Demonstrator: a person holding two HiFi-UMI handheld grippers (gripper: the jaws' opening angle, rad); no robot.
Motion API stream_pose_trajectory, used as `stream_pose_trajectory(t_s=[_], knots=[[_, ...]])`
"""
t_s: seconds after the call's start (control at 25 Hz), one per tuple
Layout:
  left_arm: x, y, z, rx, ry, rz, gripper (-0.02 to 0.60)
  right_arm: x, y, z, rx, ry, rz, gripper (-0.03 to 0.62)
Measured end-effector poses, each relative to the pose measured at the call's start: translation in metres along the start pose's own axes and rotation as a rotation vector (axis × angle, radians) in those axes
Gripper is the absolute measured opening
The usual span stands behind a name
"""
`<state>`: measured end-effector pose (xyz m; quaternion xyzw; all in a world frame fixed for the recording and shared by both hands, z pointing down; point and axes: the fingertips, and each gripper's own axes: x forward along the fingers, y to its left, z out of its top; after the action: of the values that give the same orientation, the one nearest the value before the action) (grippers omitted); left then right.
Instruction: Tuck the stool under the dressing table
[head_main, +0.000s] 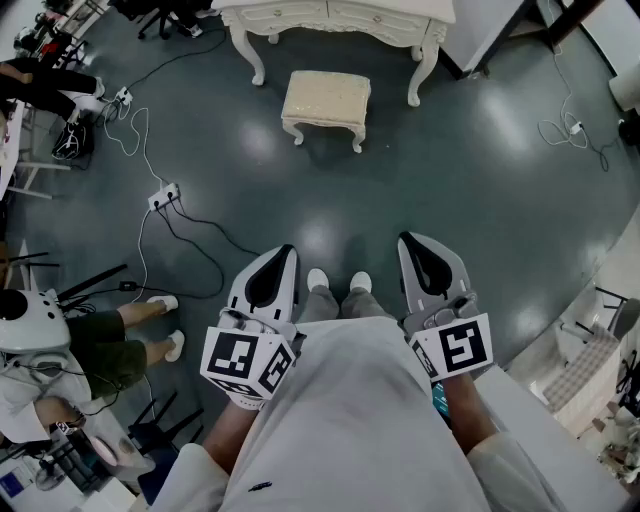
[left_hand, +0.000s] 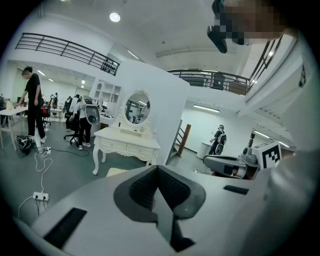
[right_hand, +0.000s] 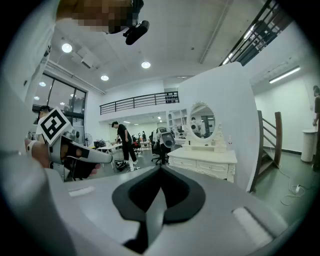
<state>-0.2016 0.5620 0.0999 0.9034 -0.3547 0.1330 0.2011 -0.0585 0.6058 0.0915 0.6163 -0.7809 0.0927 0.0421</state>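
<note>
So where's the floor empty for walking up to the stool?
Bare floor runs straight from the shoes to the stool, and right of it up to the cable. The left is crowded: power strip, cords, people.

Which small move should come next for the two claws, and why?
Probably walk toward the stool: it stands in front of the dressing table, not under it, and the left claw and right claw are shut, empty and far from it.
</note>
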Motion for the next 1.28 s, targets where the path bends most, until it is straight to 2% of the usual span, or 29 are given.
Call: stream_pose_trajectory(t_s=[0.12,0.28,0.4,0.68,0.88,1.08,1.28], knots=[[-0.005,0.004,-0.001,-0.003,-0.013,0.02,0.009,0.002,0.006,-0.002,0.005,-0.001,0.015,0.002],[-0.012,0.012,0.005,-0.003,-0.031,0.027,0.009,0.009,0.014,0.003,0.091,-0.024,0.043,0.005],[-0.01,0.012,0.006,0.001,-0.038,0.026,0.009,0.01,0.017,0.011,0.076,-0.048,0.057,0.005],[0.0,-0.013,0.009,0.02,-0.049,0.019,0.009,-0.016,0.0,0.007,0.056,-0.045,0.072,0.011],[0.001,-0.034,-0.001,0.026,-0.047,0.027,0.009,-0.039,-0.02,0.006,0.06,-0.068,0.048,0.011],[0.009,-0.053,-0.014,-0.009,-0.049,0.035,0.009,-0.051,-0.039,-0.002,0.061,-0.072,0.031,0.011],[0.012,-0.064,-0.006,-0.015,-0.07,0.025,0.009,-0.056,-0.049,-0.005,0.069,-0.068,0.016,0.011]])
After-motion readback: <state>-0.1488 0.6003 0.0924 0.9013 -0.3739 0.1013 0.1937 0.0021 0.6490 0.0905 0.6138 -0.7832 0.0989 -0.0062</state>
